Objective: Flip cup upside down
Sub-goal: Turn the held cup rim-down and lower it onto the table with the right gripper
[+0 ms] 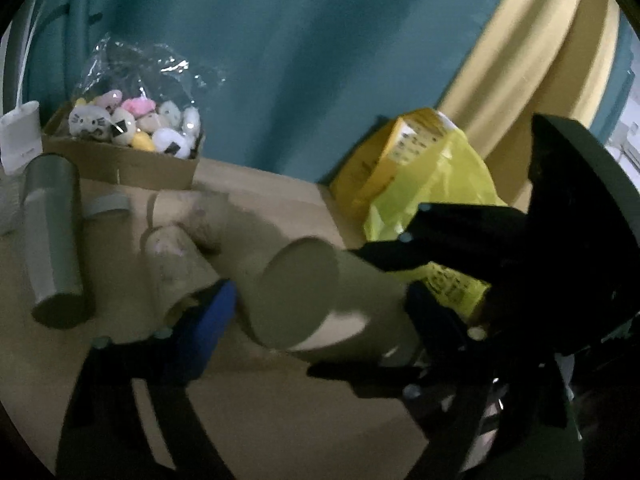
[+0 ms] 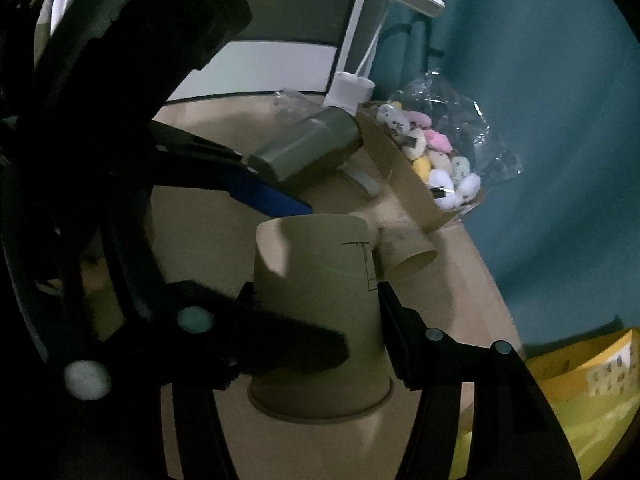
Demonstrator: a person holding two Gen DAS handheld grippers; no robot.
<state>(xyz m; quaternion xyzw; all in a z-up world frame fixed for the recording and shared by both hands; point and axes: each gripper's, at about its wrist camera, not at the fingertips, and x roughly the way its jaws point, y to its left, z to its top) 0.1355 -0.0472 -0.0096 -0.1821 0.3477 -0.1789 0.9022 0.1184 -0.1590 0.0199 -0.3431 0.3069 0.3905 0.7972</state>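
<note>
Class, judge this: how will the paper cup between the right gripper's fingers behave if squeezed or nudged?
The paper cup looks thin-walled, so a hard squeeze probably dents it. It seems empty and light, so a nudge likely slides it. Rim-down on the table, its wider end is the base, so it should resist tipping.

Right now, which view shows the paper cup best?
The right wrist view: the paper cup shows whole, rim down, base up, held between the right claw. The left wrist view shows it blurred, mostly its flat base, partly hidden by the right claw.

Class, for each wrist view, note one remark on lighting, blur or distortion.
Left wrist view: dim; the paper cup is motion-blurred, and glare glints on the toy bag. Right wrist view: also dim, the cup sharper, and fisheye bends the table edge.
</note>
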